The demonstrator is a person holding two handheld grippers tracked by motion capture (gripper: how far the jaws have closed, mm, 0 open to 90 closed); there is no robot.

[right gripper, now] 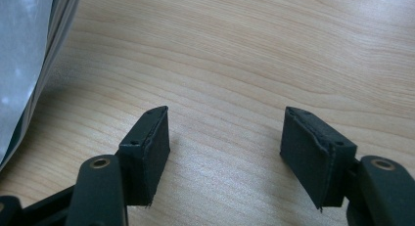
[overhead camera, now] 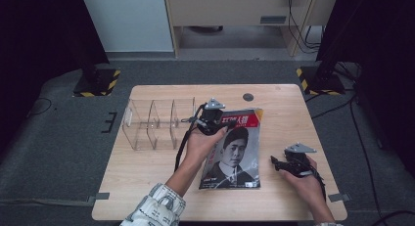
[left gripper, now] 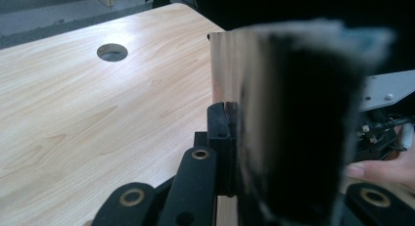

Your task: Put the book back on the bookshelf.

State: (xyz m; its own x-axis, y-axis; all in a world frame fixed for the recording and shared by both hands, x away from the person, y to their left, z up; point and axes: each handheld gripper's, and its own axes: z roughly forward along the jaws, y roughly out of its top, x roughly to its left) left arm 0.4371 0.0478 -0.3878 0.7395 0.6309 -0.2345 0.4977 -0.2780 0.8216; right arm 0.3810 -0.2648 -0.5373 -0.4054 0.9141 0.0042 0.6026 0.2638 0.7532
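Observation:
A magazine with a black-and-white portrait and a red title band lies in the middle of the wooden table. My left gripper is shut on its far left corner. In the left gripper view the jaws pinch the magazine, which shows edge-on and blurred right in front of the left gripper. My right gripper rests low over the table to the right of the magazine. The right gripper stands open over bare wood with nothing between its fingers. The magazine's edge lies to its left.
A clear plastic organiser with several compartments stands at the back left of the table, just left of my left hand. A round cable hole sits near the far edge. Bare wood stretches along the front left. The floor is grey carpet.

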